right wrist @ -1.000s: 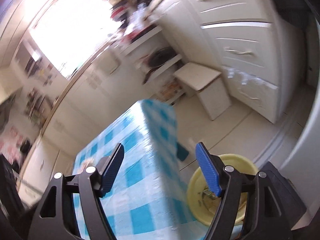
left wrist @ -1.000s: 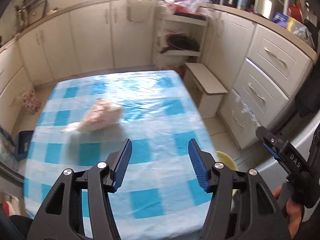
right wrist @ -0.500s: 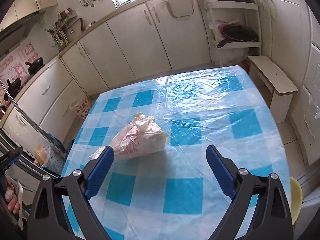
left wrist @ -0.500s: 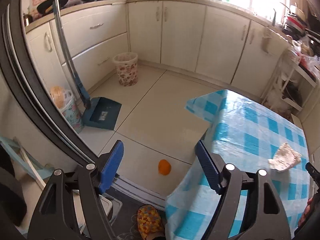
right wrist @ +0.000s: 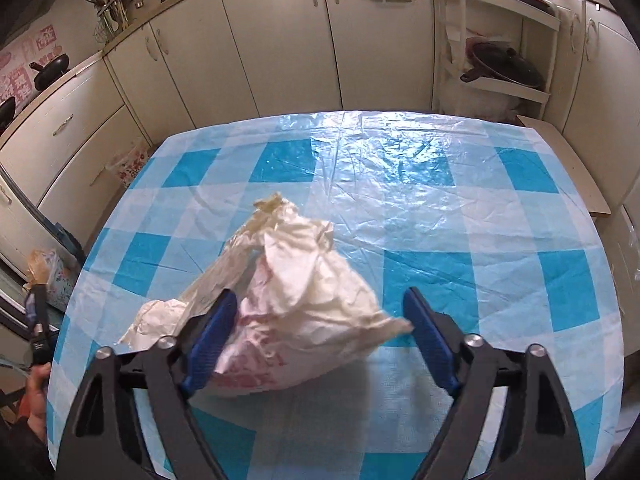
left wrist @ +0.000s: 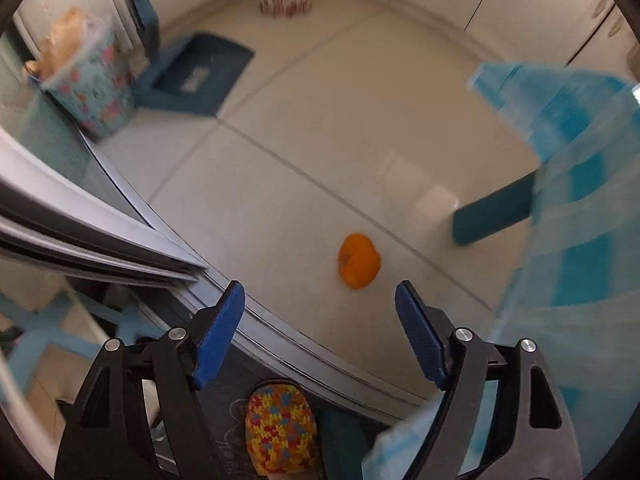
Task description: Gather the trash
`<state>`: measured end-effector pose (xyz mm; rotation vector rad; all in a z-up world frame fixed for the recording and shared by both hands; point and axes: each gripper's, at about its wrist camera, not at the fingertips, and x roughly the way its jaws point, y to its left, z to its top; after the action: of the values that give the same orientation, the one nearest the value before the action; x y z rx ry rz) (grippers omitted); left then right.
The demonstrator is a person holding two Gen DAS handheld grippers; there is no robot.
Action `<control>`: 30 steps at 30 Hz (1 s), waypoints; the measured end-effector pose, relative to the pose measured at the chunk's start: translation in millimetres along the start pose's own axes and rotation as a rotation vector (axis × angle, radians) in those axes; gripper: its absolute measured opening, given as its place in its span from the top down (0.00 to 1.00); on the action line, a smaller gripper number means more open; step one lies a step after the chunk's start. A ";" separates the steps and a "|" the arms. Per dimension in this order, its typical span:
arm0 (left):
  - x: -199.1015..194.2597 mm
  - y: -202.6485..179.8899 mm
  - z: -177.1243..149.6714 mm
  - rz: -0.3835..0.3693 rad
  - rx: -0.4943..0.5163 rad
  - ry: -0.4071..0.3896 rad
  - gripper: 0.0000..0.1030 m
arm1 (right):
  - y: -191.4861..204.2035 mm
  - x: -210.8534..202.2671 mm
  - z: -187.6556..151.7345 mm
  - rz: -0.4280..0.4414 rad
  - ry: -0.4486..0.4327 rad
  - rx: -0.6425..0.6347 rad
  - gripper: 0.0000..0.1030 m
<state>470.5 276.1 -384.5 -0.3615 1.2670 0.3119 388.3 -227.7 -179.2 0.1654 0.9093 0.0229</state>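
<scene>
Closer now, my right gripper brackets the crumpled paper wrapper, fingers wide; light, soft, crushable, so I pinch its six-o'clock bulk.

Left view motion-blurred; glare on tablecloth; daylight, perhaps window.

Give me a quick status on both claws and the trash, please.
Right claw open, straddling crumpled paper bag on table. Left claw open, empty, above orange scrap on floor. Nothing in the way.
</scene>
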 end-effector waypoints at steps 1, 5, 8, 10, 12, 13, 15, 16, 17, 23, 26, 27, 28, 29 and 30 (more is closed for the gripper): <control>23.5 -5.9 -1.1 0.011 0.015 0.021 0.28 | -0.1 -0.6 -1.9 -0.002 -0.004 -0.008 0.39; 99.1 -35.6 -14.8 0.036 0.095 0.104 0.28 | -8.1 -0.8 -1.0 0.056 -0.016 0.035 0.71; 139.7 -50.2 -21.7 0.091 0.155 0.128 0.28 | -20.9 0.7 -1.2 0.103 -0.018 0.097 0.78; 158.8 -55.0 -20.3 0.121 0.185 0.124 0.28 | -22.4 1.5 -1.3 0.123 -0.019 0.113 0.78; 175.5 -59.2 -14.5 0.139 0.216 0.111 0.28 | -20.9 1.8 -1.3 0.122 -0.018 0.109 0.78; 183.7 -62.7 -11.8 0.152 0.234 0.107 0.28 | -19.9 2.1 -1.2 0.121 -0.018 0.107 0.77; 199.7 -68.4 -6.7 0.150 0.252 0.108 0.28 | -17.7 1.8 -1.2 0.119 -0.018 0.098 0.76; 205.7 -71.6 -5.3 0.144 0.265 0.112 0.28 | -16.8 1.7 -1.3 0.118 -0.018 0.095 0.75; 212.4 -75.1 -4.4 0.139 0.284 0.118 0.28 | -16.7 1.6 -1.3 0.118 -0.018 0.094 0.75; 237.5 -79.2 0.0 0.022 0.264 0.185 0.31 | -15.8 1.8 -1.1 0.107 -0.017 0.086 0.74; 240.1 -77.0 -1.3 -0.099 0.220 0.238 0.64 | -13.2 1.6 -1.1 0.091 -0.017 0.074 0.74; 238.3 -77.5 -2.8 -0.112 0.217 0.244 0.65 | -13.0 1.9 -0.8 0.091 -0.016 0.074 0.74; 235.0 -77.7 -4.8 -0.117 0.221 0.239 0.70 | -12.5 2.1 -0.6 0.091 -0.016 0.074 0.74; 231.9 -76.1 -7.2 -0.131 0.218 0.239 0.73 | -12.4 2.1 -0.6 0.093 -0.017 0.076 0.74; 228.7 -72.8 -8.4 -0.145 0.203 0.242 0.75 | -12.5 2.1 -0.8 0.094 -0.017 0.078 0.74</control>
<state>555.9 213.4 -600.0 -0.3214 1.4872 0.0147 388.3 -239.7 -183.2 0.2805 0.8853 0.0738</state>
